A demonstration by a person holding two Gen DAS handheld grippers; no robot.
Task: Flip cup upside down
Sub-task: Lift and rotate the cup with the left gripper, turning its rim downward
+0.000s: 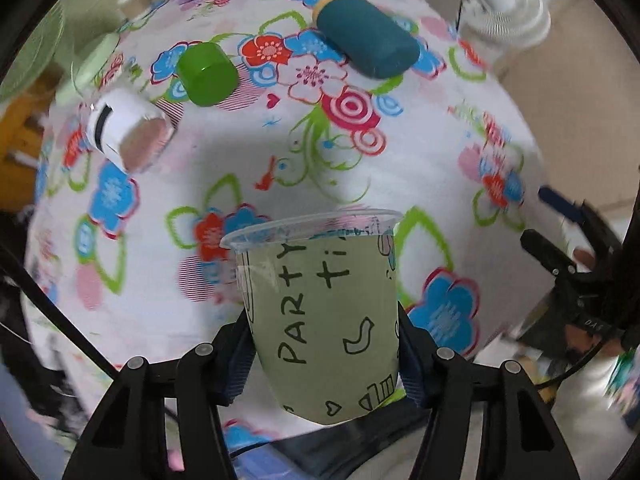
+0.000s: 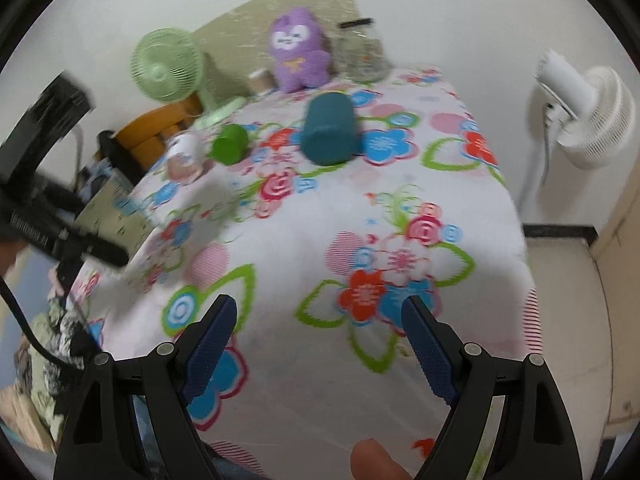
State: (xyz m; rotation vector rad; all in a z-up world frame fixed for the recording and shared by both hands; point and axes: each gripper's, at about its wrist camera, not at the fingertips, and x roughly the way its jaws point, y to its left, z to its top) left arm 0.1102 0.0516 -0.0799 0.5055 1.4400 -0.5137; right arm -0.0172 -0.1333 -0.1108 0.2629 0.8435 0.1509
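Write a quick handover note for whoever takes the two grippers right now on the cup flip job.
Left gripper: shut on the party cup, fingers clamping its lower sides; the cup is held above the floral table, rim pointing away from the camera.
Right gripper: open, holding nothing, over the table's near end.
Done: the cup is gripped and off the table.
Left: finish turning it and set it rim-down on a bare patch, away from the green cup and teal case.

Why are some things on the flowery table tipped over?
Three lie on their sides: the green cup, the white paper cup and the teal case. Nothing looks spilled. The left gripper holds the party cup upright.
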